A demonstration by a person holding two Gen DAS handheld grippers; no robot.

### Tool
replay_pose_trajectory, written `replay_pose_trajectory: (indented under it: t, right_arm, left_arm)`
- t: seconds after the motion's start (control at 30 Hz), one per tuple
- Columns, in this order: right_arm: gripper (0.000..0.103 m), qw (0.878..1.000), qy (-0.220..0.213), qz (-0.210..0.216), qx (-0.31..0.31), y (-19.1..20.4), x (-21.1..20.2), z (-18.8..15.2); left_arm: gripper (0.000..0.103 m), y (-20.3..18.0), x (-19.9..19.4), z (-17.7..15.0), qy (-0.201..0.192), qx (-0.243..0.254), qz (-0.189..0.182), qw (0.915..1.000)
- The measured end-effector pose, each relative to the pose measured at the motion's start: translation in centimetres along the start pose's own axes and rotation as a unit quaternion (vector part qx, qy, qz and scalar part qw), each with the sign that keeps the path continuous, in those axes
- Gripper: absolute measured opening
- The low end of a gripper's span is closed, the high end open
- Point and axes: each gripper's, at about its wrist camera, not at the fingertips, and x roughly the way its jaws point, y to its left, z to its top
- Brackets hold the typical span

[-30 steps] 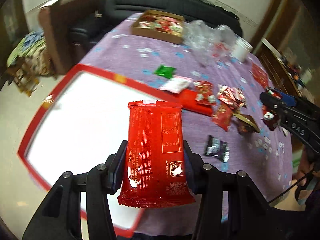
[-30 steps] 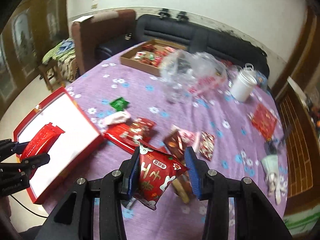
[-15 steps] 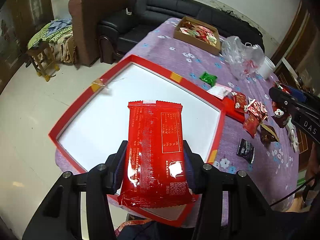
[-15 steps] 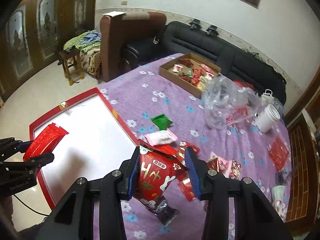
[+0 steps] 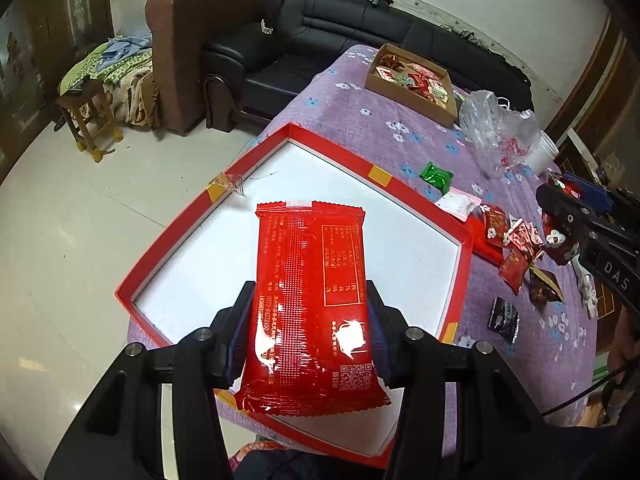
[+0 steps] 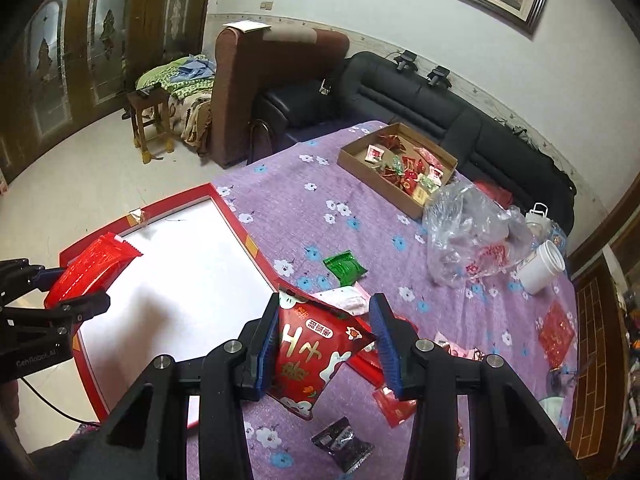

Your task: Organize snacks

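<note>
My left gripper (image 5: 310, 328) is shut on a long red snack packet (image 5: 310, 300) and holds it above the red-rimmed white tray (image 5: 420, 240). In the right wrist view the left gripper (image 6: 76, 284) and its red packet (image 6: 90, 266) hang over the tray's (image 6: 248, 242) left part. My right gripper (image 6: 326, 340) is shut on a red snack bag with white rabbits (image 6: 310, 354), held above the tray's right corner. It also shows at the right of the left wrist view (image 5: 560, 224). Loose snacks (image 5: 516, 248) lie on the purple cloth right of the tray.
A cardboard box of snacks (image 6: 396, 168) stands at the table's far edge. A clear plastic bag (image 6: 472, 236) and a white cup (image 6: 542, 266) are at the right. A green packet (image 6: 344, 266) and a black packet (image 6: 344, 442) lie on the cloth. Sofa and armchair stand behind.
Both grippers have risen and pulled back from the table with their packets still held. More of the tray, the floor and the room shows now.
</note>
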Motion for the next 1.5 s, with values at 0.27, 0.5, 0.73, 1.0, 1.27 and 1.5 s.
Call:
replay_pose_trajectory:
  t: [0.27, 0.5, 0.73, 1.0, 1.27, 1.5]
  right_arm:
    - [0.044, 0.999, 0.039, 0.015, -0.002, 0.8, 3.2, 0.4]
    - [0.044, 0.991, 0.117, 0.064, -0.009, 4.3, 10.5, 0.0]
    - [0.046, 0.991, 0.118, 0.059, -0.027, 5.8, 11.6, 0.4]
    - [0.051, 0.995, 0.057, 0.057, 0.051, 0.4, 7.3, -0.6]
    - [0.051, 0.997, 0.040, -0.013, 0.071, -4.1, 2.7, -1.1]
    - [0.051, 0.996, 0.030, -0.035, 0.078, -5.3, 0.5, -1.0]
  left_arm:
    - [0.049, -0.4, 2.3, 1.1, 0.025, 0.011, 0.033, 0.9991]
    - [0.050, -1.0, 4.0, 1.7, 0.040, 0.047, 0.114, 0.9916]
    - [0.055, -1.3, 1.9, 2.6, 0.007, 0.082, 0.180, 0.9802]
    - [0.064, -5.2, -3.2, 4.8, -0.050, 0.104, 0.173, 0.9782]
    - [0.067, -9.1, -5.2, 5.0, -0.054, 0.130, 0.150, 0.9787]
    - [0.067, -10.4, -6.0, 5.1, -0.068, 0.138, 0.142, 0.9778]
